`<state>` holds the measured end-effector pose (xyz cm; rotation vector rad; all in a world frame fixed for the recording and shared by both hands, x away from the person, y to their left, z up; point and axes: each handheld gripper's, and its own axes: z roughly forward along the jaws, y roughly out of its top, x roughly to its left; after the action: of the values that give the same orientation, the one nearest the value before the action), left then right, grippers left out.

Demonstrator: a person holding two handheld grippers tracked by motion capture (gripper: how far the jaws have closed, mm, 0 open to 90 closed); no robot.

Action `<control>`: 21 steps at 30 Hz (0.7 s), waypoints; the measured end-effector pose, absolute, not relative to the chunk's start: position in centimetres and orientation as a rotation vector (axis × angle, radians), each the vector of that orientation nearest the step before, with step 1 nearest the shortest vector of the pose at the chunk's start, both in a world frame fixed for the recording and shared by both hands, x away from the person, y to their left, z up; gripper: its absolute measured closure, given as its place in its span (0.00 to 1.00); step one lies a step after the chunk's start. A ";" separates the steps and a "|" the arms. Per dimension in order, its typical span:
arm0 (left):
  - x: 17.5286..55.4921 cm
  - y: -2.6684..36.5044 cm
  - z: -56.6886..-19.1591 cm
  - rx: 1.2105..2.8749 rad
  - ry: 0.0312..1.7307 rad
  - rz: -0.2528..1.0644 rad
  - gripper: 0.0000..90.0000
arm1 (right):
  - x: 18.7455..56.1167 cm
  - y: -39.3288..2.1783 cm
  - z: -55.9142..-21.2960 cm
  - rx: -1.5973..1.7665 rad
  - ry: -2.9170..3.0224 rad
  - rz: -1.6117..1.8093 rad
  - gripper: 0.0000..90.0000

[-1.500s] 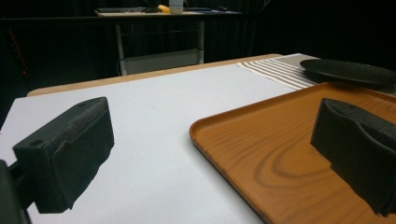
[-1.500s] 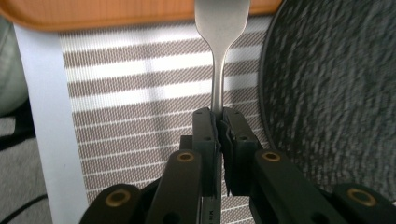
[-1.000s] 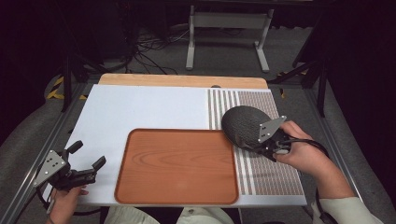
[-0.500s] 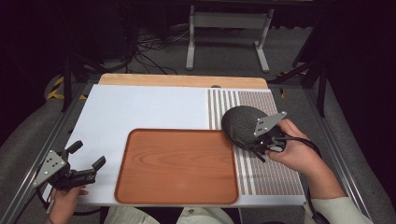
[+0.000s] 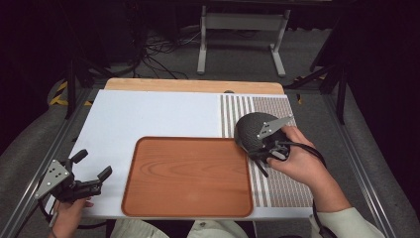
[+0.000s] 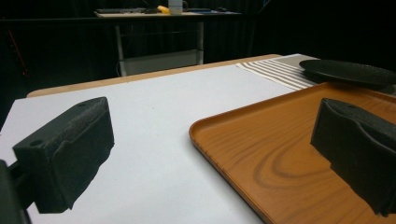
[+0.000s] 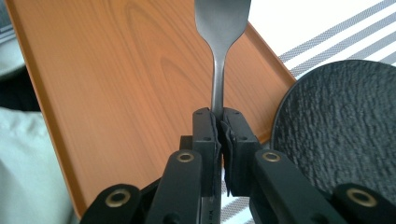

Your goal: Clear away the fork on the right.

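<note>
My right gripper [image 7: 218, 116] is shut on the thin handle of a metal utensil [image 7: 220, 28], which sticks out over the orange wooden tray [image 7: 116, 93]. A textured black plate [image 7: 341, 130] lies just beside the jaws. From above, the right gripper [image 5: 263, 151] hovers at the plate's [image 5: 250, 130] near edge, by the tray's [image 5: 188, 176] right rim. My left gripper [image 5: 91, 179] rests at the table's front left corner, open with nothing between its pads. Its own view puts the left gripper [image 6: 215, 149] level with the tray's [image 6: 280, 140] corner, the plate [image 6: 345, 72] beyond.
A white board [image 5: 148, 116] covers the table, with a striped grey mat [image 5: 285, 183] on its right part. A wooden strip [image 5: 193, 86] runs along the far edge. Metal rails [image 5: 364, 178] flank the table, and a stand [image 5: 240, 22] and cables sit on the floor beyond.
My right gripper has shifted a little to the left toward the tray, still holding the utensil. The left gripper has stayed where it was.
</note>
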<state>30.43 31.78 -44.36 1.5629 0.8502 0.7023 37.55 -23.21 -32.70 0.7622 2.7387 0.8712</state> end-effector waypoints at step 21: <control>30.4 31.8 -44.3 1.563 0.845 0.703 0.00 | 37.7 -19.2 -33.5 1.068 2.722 0.838 0.94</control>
<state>30.41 31.77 -44.33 1.5630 0.8448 0.7033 37.66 -19.22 -33.53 1.0683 2.7221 0.8378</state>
